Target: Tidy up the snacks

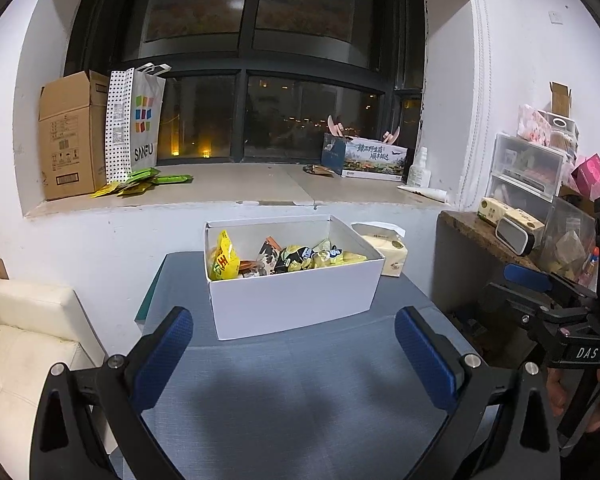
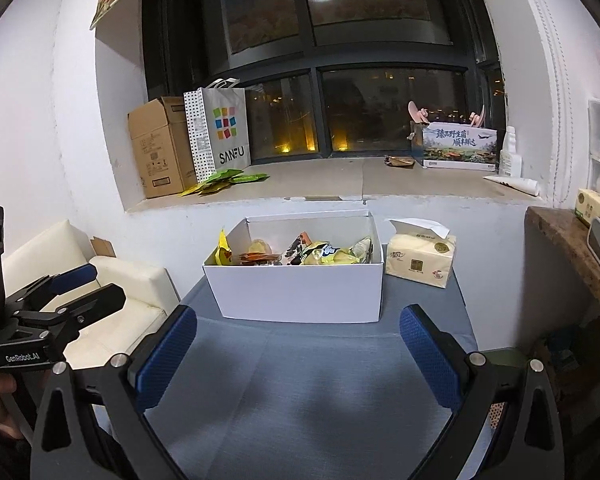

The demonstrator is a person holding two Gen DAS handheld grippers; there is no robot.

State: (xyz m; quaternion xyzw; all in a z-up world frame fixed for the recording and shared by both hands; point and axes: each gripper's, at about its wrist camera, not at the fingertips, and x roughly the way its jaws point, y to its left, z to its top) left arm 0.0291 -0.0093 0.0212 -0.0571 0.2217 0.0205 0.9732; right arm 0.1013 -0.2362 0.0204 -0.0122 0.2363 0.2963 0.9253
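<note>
A white box (image 1: 296, 300) stood on the blue-grey table (image 1: 300, 392), at its far end below the window sill (image 1: 236, 186), and served as the fixed mark for everything else. Inside it lay the snacks (image 1: 296, 260): a yellow packet (image 1: 223, 258) leaned against the box's left wall, with darker and pale green packets heaped toward its right side.

The left gripper (image 1: 294, 360) hovered in front of the box, its jaws spread wide and holding nothing. The right gripper (image 2: 298, 360) hung likewise before the box, jaws wide apart and empty.

Just right of the box sat a tissue pack (image 2: 420, 258); the right wrist view showed its whole printed face, while the left wrist view caught only a corner of it behind the box. Only the left wrist view showed the clear drawers (image 1: 528, 168) on the shelf right of the box, and the right gripper's black frame at the frame's right edge. Only the right wrist view showed most of the cream sofa (image 2: 112, 280) left of the box, with the left gripper's frame in front of it.

Behind the box on the sill, both views showed a cardboard carton (image 2: 160, 148) and a SANFU bag (image 2: 220, 132) to the left.
</note>
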